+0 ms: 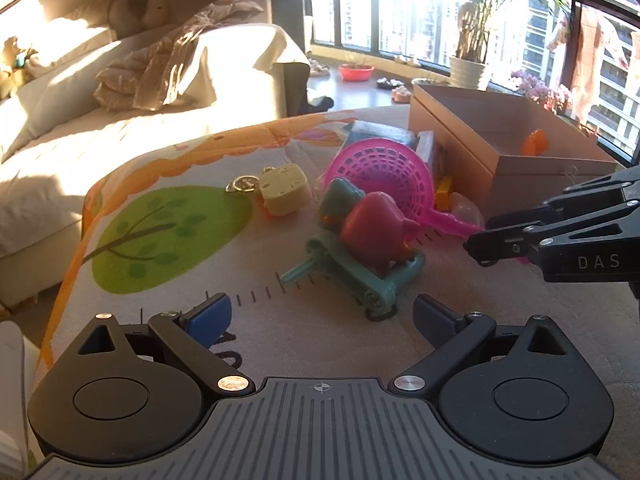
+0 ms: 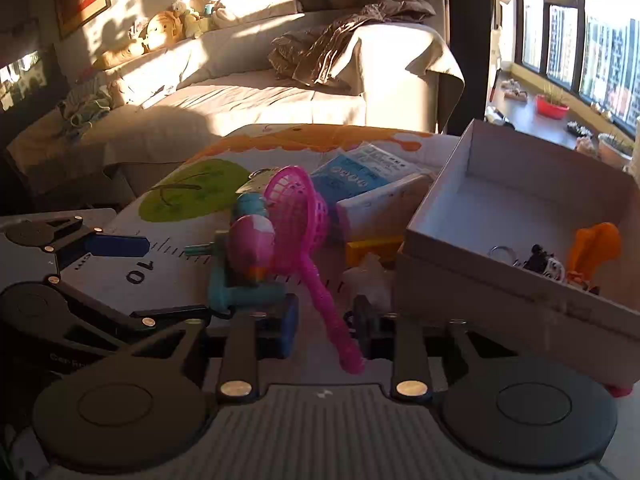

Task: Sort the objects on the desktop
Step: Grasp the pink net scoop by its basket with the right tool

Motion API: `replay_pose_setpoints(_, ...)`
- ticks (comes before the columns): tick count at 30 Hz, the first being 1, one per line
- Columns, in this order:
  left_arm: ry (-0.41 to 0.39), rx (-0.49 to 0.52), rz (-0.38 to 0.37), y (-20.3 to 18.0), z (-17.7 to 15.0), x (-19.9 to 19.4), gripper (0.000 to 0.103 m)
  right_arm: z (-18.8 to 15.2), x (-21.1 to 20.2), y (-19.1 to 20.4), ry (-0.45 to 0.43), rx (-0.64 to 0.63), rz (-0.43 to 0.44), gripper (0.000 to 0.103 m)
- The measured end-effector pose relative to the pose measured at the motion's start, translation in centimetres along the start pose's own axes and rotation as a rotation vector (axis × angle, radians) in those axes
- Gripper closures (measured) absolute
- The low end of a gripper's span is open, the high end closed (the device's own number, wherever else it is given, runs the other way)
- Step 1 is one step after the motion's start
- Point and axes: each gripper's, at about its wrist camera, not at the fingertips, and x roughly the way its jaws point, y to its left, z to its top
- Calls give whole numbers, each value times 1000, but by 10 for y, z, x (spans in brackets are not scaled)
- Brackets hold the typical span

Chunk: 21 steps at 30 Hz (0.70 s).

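Reaching from the right, your right tool (image 2: 326, 328) has its jaws pinched on the pink net scoop's (image 2: 298, 208) handle, which runs away toward the toy pile on the desk (image 1: 168, 292); your left tool (image 1: 322, 316) hangs wide open, empty

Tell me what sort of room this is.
Most likely a living room in a high-rise flat: a covered sofa with soft toys along its back, big windows facing tower blocks, and a child's play mat strewn with toys.
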Motion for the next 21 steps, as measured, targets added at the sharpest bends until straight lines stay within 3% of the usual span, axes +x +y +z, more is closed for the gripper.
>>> replay_pose_setpoints(9, -38, 22, -72, -17, 1, -8, 3, -51, -58, -28, 46, 145, -2, 94)
replay_pose_setpoints(16, -35, 67, -122, -38, 1, -6, 3, -94, -97, -33, 48, 177, -69, 93)
replay_pose_setpoints(19, -38, 81, -115, -42, 1, -8, 3, -89, -102, -27, 5, 124, -87, 76)
replay_pose_setpoints(21, -41, 81, -105, -41, 2, -10, 3, -81, -100, -24, -25, 88, -73, 47)
